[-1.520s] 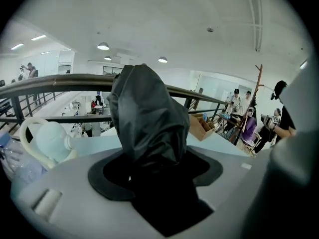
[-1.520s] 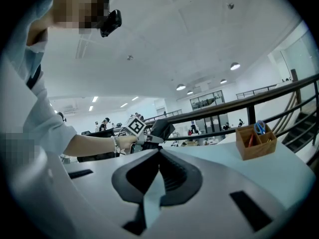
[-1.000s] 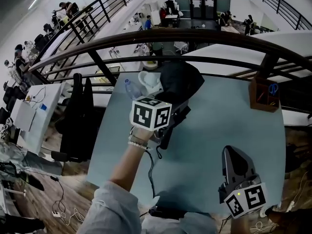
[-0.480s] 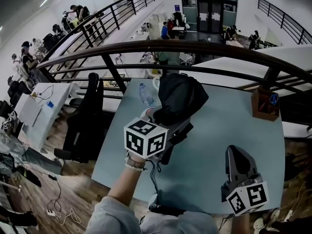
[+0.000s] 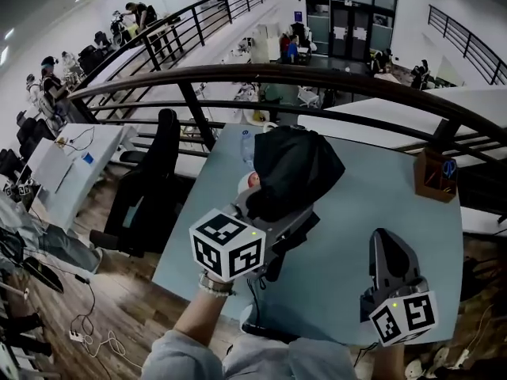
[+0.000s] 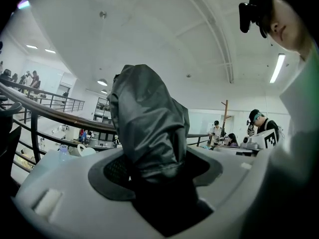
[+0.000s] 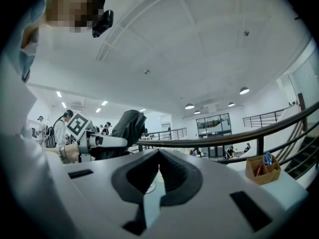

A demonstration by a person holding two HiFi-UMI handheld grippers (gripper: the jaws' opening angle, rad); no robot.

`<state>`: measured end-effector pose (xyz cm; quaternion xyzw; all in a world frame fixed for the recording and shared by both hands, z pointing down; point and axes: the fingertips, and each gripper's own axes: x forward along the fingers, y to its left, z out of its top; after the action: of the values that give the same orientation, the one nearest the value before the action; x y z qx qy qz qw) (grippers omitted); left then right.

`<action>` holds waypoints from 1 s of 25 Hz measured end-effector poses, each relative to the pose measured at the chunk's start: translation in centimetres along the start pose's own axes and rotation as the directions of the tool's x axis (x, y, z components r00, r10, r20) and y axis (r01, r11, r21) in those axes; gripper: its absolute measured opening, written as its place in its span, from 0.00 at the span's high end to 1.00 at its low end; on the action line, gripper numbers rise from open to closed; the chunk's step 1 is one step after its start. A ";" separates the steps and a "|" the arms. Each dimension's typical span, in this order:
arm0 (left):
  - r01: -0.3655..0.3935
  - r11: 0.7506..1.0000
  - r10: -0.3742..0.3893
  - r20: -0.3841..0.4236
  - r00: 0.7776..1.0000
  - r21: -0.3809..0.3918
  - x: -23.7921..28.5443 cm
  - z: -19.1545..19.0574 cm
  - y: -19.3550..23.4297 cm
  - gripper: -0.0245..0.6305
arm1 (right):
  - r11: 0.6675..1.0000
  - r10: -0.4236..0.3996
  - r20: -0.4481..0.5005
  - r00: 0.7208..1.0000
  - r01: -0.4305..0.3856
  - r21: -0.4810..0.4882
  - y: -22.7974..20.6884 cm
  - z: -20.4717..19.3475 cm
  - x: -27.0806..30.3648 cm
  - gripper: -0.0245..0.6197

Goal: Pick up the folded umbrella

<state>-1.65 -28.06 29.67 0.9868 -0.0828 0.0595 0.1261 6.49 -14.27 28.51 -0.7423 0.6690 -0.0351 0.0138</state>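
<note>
Currently one folded umbrella [image 5: 295, 167] — clamped in left hand-held gripper [image 5: 295, 222]; right hand-held gripper [image 5: 386, 242] closed, empty.

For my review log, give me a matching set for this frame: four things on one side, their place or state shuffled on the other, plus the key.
Things:
1. folded umbrella
2. right hand-held gripper
3. wooden box
4. water bottle

Place or state:
A. at the far right corner of the table
B. clamped in the left hand-held gripper
C. jaws together, nothing between them
D. by the table's far left edge, beyond the umbrella

Pairs: 1-B, 2-C, 3-A, 4-D
</note>
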 end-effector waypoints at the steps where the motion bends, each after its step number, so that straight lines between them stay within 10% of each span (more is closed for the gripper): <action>1: -0.004 1.000 0.004 0.002 1.000 0.000 -0.6 0.0 -0.1 0.51 | 1.000 -0.003 0.006 1.000 0.003 0.001 0.1 0.1 0.0 0.96; 25: -0.010 0.999 0.013 0.077 0.997 -0.050 -7.4 -0.6 -2.7 0.51 | 1.000 -0.026 0.018 0.999 0.027 -0.010 2.4 0.5 0.1 0.96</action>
<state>-8.49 -24.20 28.60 0.9844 -0.0948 0.0198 0.1467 4.19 -14.65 27.86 -0.7515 0.6591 -0.0251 0.0157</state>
